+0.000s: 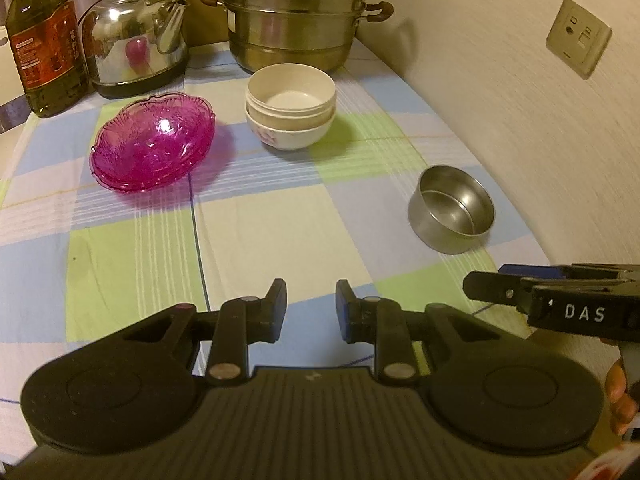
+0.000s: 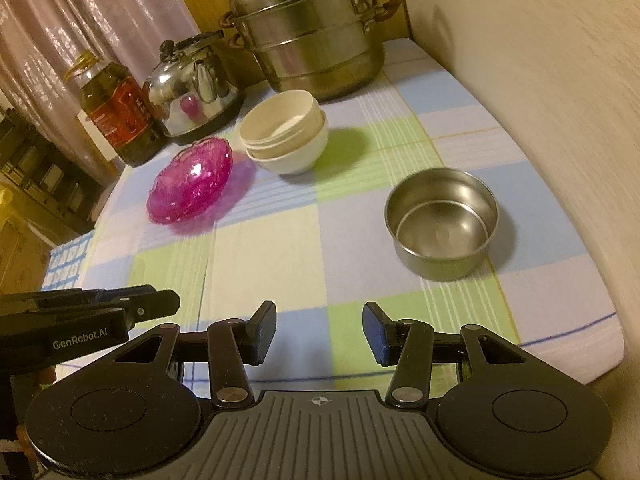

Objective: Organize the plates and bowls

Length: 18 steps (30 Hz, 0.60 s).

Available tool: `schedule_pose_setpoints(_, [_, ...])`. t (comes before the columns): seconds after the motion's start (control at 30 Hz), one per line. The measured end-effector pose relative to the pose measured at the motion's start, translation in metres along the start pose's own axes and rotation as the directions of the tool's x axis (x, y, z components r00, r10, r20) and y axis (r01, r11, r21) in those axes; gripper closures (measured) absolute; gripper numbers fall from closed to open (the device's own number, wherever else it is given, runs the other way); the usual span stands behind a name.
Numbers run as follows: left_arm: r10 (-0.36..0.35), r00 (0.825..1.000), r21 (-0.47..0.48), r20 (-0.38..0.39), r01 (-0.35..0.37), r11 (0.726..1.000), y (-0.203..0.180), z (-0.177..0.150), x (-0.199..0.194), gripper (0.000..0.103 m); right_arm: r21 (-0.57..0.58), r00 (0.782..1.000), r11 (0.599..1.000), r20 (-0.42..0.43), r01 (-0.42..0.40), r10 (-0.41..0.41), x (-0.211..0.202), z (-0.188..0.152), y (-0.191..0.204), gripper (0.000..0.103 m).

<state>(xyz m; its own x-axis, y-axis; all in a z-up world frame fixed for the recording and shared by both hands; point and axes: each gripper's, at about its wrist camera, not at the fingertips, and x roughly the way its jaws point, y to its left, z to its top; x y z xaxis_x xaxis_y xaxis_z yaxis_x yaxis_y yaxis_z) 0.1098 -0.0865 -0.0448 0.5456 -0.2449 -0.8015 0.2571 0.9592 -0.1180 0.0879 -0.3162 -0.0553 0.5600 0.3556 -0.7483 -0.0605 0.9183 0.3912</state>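
While both tools hover over the near edge of the desk (image 1: pixel 280 216), the left hand-held gripper (image 1: pixel 311 309) has its jaws parted around bare cloth, and the right hand-held gripper (image 2: pixel 319 332) is likewise spread with nothing between its pads. The steel bowl (image 2: pixel 442 222) stands alone near the right edge of the desk, beside the wall. Toward the far edge sits a stack of white bowls (image 1: pixel 290 110), nested upright. Left of it, apart, lie the pink glass plates (image 1: pixel 154 146), stacked and tilted. Along the far edge stand an oil bottle (image 1: pixel 44 44) at the left corner, a kettle (image 1: pixel 138 36) beside it, and a tiered steamer pot (image 1: pixel 298 16) just behind the white bowls.
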Motion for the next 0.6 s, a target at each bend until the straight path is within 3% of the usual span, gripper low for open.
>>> schedule_pose_setpoints(0.6, [0.022, 0.999, 0.028, -0.024, -0.021, 0.999, -0.029, -0.016, -0.005, 0.08, 0.028, 0.999, 0.999, -0.04, 0.018, -0.017, -0.012, -0.027, -0.027, 0.055])
